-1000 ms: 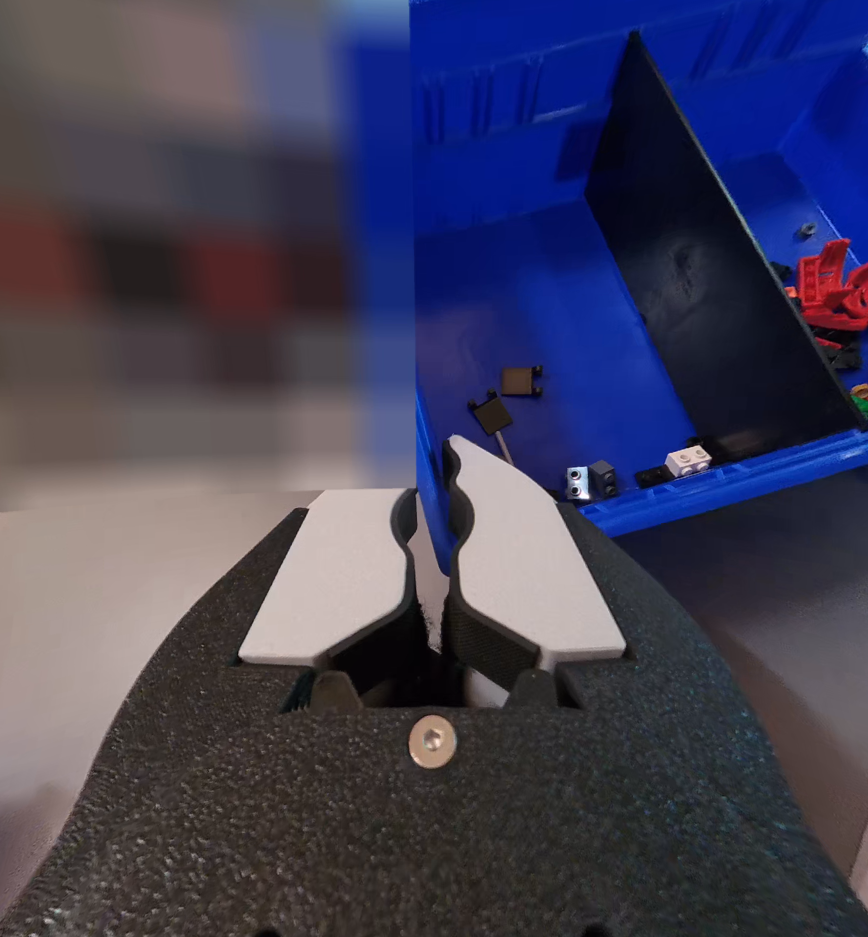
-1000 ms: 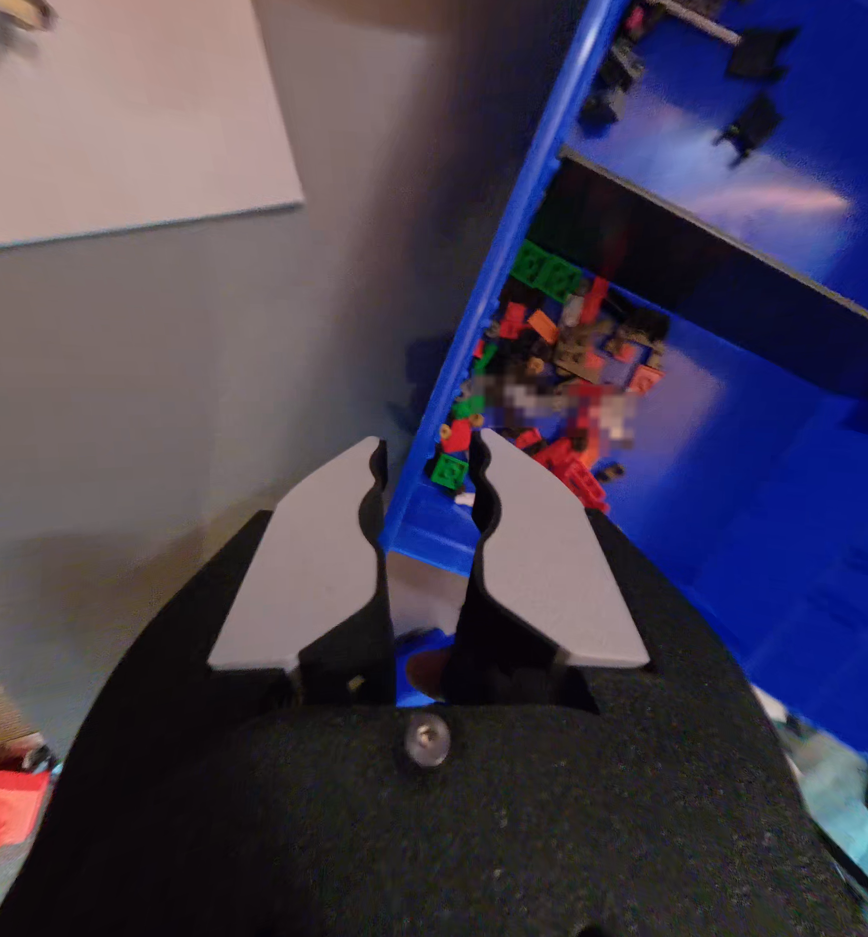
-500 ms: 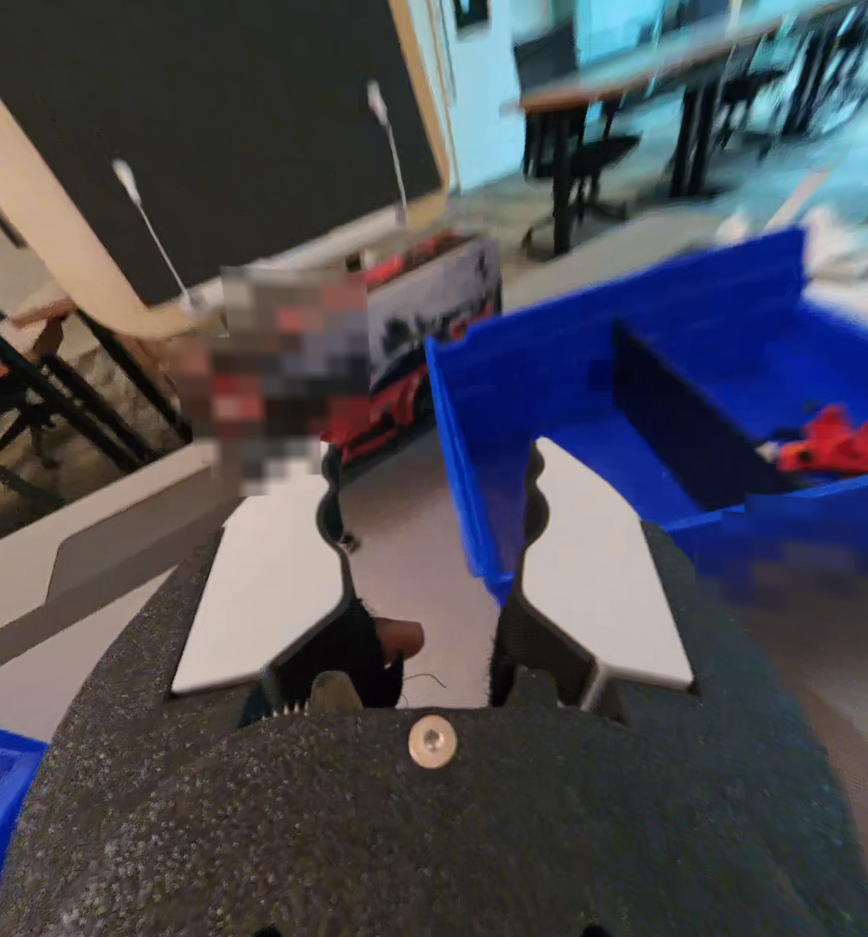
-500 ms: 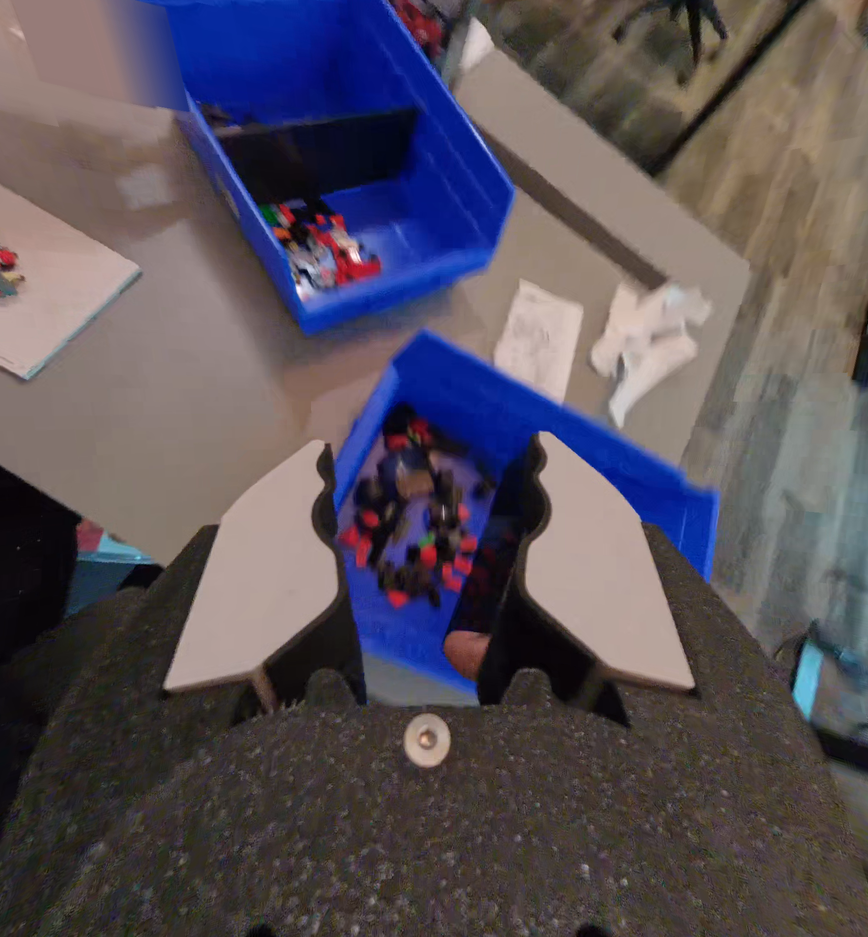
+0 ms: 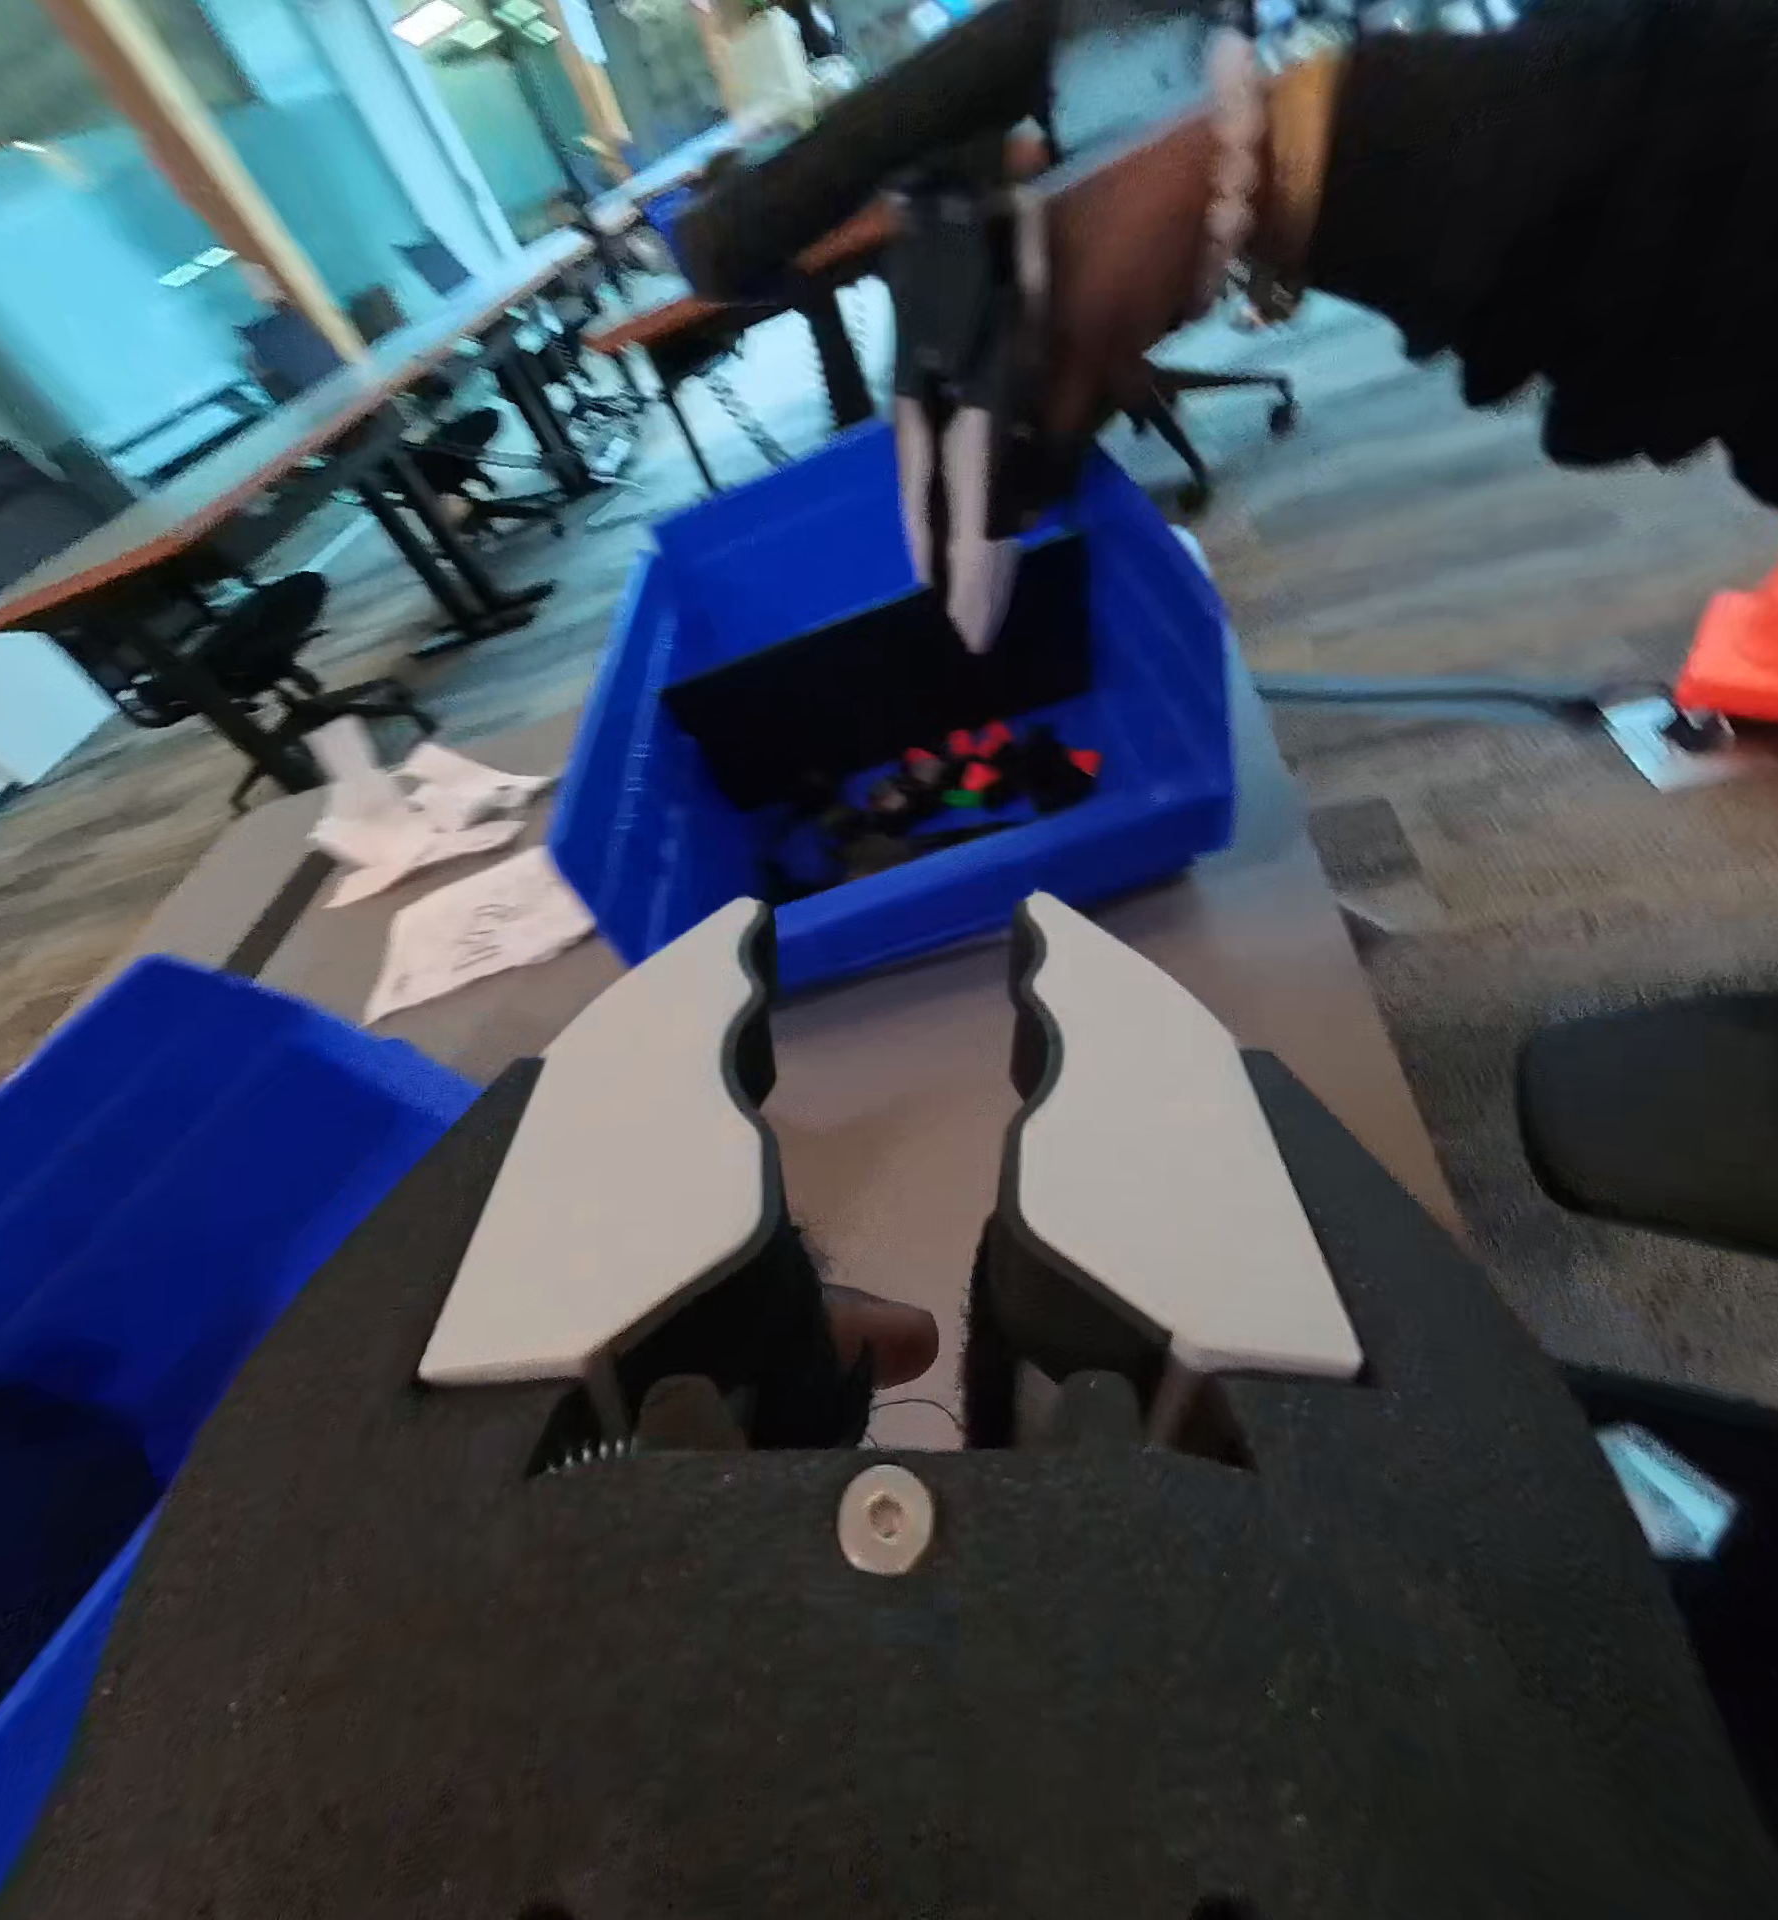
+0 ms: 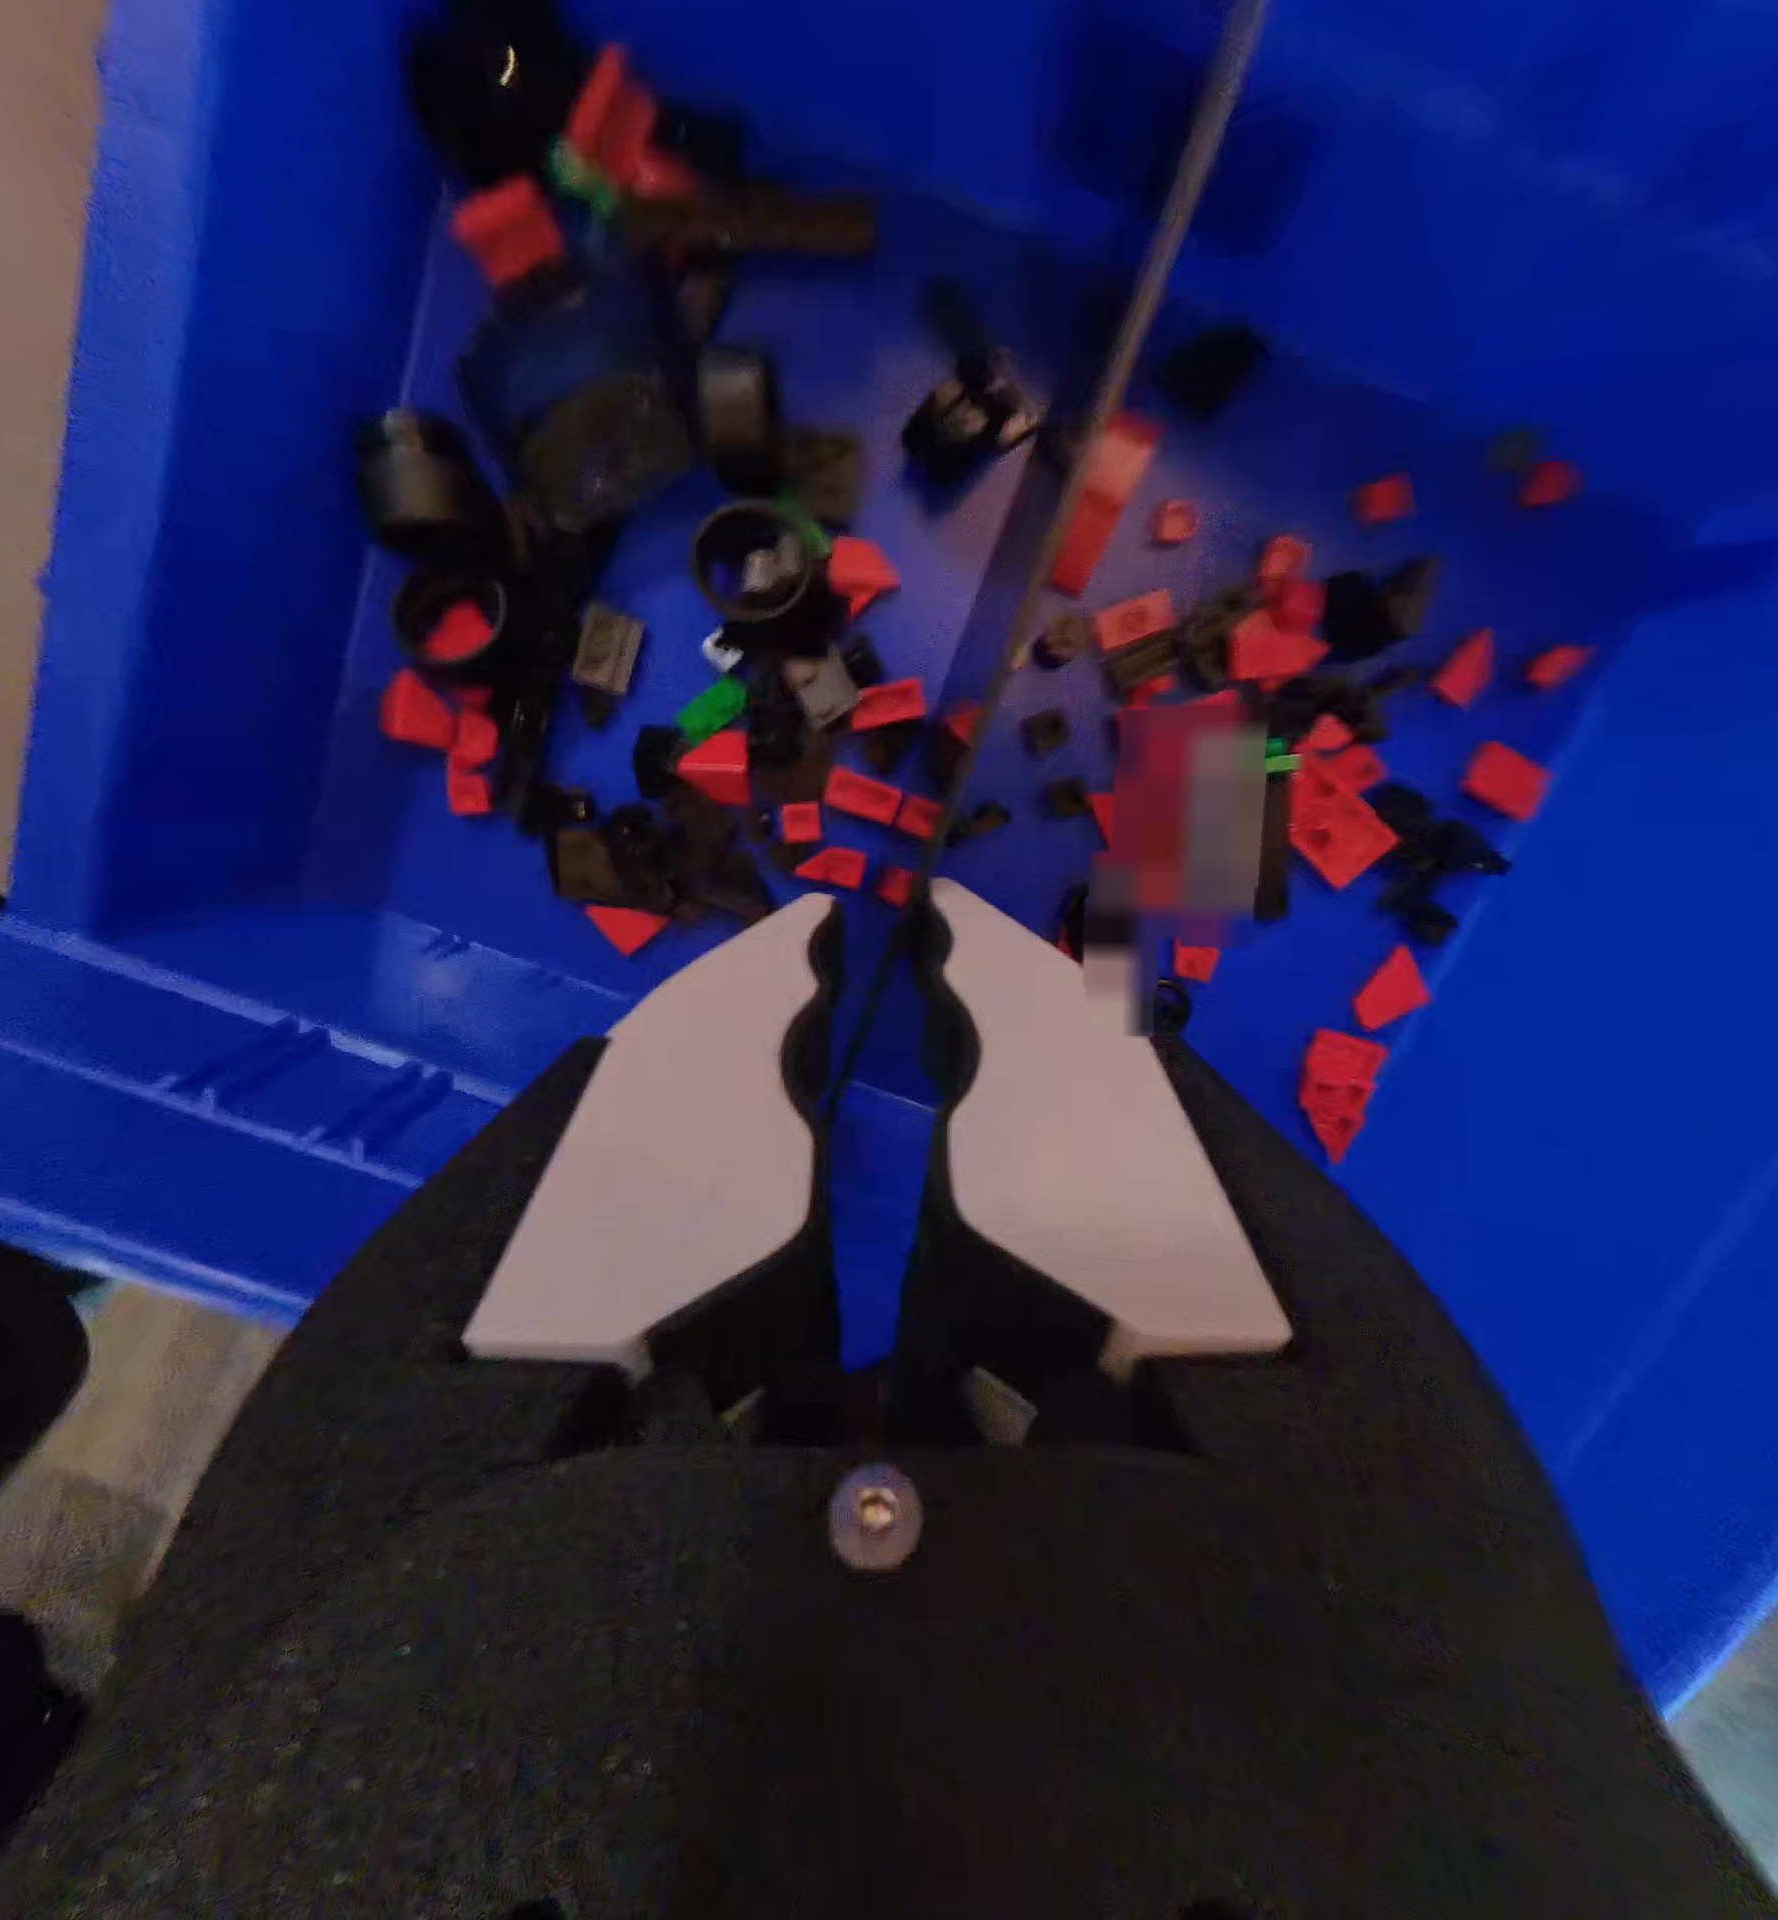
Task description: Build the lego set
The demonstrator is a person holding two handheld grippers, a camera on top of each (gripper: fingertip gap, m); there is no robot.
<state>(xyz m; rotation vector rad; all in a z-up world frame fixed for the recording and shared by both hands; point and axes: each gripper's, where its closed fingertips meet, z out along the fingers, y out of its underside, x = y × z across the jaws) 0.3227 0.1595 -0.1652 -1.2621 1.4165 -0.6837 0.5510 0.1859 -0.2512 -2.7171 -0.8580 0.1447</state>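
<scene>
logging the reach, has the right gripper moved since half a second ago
Yes. The right gripper has dropped toward the blue bin: earlier the whole bin sat small and far below; now its black divider runs between the fingers.

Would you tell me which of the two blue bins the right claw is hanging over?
The farther blue bin, with the black divider; the right claw points into it.
</scene>
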